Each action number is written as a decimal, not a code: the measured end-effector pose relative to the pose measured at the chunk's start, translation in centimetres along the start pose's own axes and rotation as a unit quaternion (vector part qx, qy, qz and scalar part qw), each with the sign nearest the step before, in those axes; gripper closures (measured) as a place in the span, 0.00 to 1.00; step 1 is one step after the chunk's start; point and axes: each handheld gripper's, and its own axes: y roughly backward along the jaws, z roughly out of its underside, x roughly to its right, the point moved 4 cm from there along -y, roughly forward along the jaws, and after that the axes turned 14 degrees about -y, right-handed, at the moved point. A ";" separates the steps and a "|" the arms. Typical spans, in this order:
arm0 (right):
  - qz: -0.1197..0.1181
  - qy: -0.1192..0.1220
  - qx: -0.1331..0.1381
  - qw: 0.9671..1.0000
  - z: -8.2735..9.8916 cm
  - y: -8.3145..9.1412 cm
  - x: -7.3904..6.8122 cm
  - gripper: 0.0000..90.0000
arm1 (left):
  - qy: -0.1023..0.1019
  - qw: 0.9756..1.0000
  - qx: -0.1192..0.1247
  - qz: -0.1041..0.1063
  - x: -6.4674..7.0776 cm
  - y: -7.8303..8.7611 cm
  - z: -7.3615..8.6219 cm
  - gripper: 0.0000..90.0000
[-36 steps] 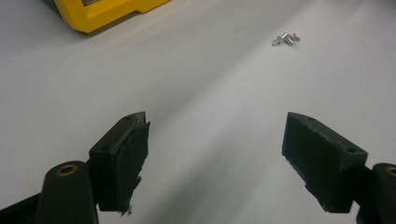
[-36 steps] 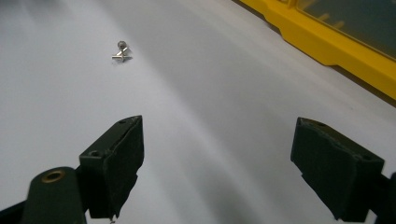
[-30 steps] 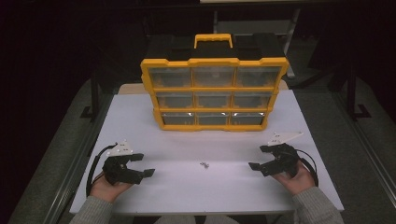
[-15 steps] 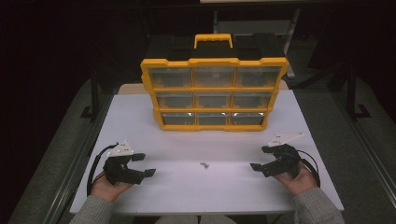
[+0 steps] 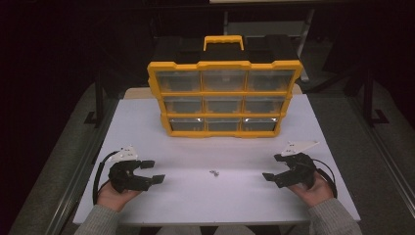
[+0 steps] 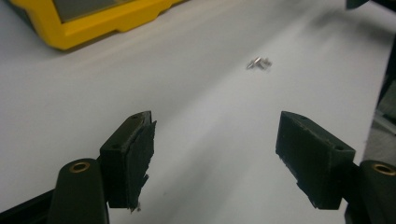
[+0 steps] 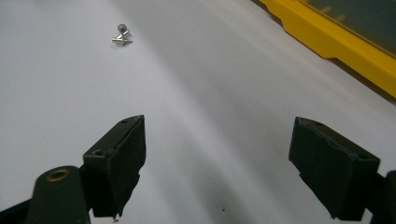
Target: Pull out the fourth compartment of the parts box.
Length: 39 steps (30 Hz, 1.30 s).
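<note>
Two hand-held claws rest low on a white counter [image 5: 205, 147], with a few small metal screws [image 5: 213, 172] lying loose between them and well apart from both. The left claw [image 5: 152, 172] stands wide with nothing between its jaws, which have just been closing slightly; the left gripper view places the screws [image 6: 259, 63] ahead and to the right of it. The right claw [image 5: 272, 177] is also spread wide and empty, the screws [image 7: 120, 36] ahead and to its left. Behind them stands a yellow organiser case [image 5: 224, 98] with 9 clear drawers. The work looks to be at its start: the pickup has not begun. The next move likely calls for 1 claw to reach in and pinch the tiny pieces precisely.
</note>
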 end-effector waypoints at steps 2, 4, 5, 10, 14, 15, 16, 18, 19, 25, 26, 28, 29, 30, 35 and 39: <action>0.001 0.005 0.000 1.000 -0.2 0.0 0.0 0.20 | 0.010 1.000 0.013 0.011 -0.2 0.0 -0.3 0.32; 0.000 0.003 0.002 1.000 -0.2 0.0 -0.1 0.20 | 0.023 0.999 0.025 0.020 -0.3 -0.1 -0.8 0.33; 0.000 0.003 0.002 1.000 -0.2 0.0 -0.1 0.20 | 0.023 0.999 0.025 0.020 -0.3 -0.1 -0.8 0.35; -0.002 0.006 -0.005 1.000 0.3 0.1 -0.2 0.21 | 0.073 0.994 0.059 0.055 -1.0 -0.9 -2.5 0.39; -0.003 0.000 0.000 1.000 0.2 0.2 0.0 0.21 | 0.097 0.990 0.079 0.056 -1.8 -1.5 -3.8 0.41; -0.003 0.002 0.001 1.000 0.2 0.2 0.1 0.21 | 0.105 0.989 0.085 0.057 -2.0 -1.7 -4.1 0.41; -0.003 0.002 0.001 1.000 0.2 0.2 0.1 0.21 | 0.105 0.989 0.085 0.057 -2.0 -1.7 -4.1 0.42; -0.001 0.003 0.002 1.000 0.1 0.2 0.1 0.21 | 0.120 0.987 0.094 0.054 -2.4 -1.9 -4.8 0.43; -0.001 0.005 0.004 1.000 0.0 0.3 0.0 0.21 | 0.125 0.986 0.098 0.051 -2.6 -1.9 -5.1 0.43; 0.001 0.006 0.008 1.000 0.1 0.5 0.3 0.22 | 0.161 0.978 0.130 0.031 -4.1 -2.4 -6.8 0.48; 0.002 0.004 0.011 1.000 0.1 0.6 0.4 0.22 | 0.181 0.972 0.145 0.029 -4.7 -2.7 -7.2 0.48; 0.000 -0.002 0.010 1.000 0.1 0.6 0.5 0.22 | 0.199 0.968 0.154 0.019 -5.2 -2.9 -7.7 0.48; 0.000 -0.002 0.010 1.000 0.1 0.6 0.5 0.22 | 0.199 0.968 0.154 0.019 -5.2 -2.9 -7.7 0.47; 0.001 0.000 0.011 1.000 0.1 0.6 0.4 0.22 | 0.216 0.961 0.174 0.010 -5.4 -3.0 -8.3 0.45; 0.002 0.003 0.009 1.000 0.0 0.5 0.3 0.22 | 0.207 0.960 0.188 0.002 -5.5 -3.3 -9.8 0.47; 0.000 0.005 0.006 1.000 0.1 0.4 0.4 0.22 | 0.221 0.955 0.199 0.000 -6.4 -3.9 -10.6 0.48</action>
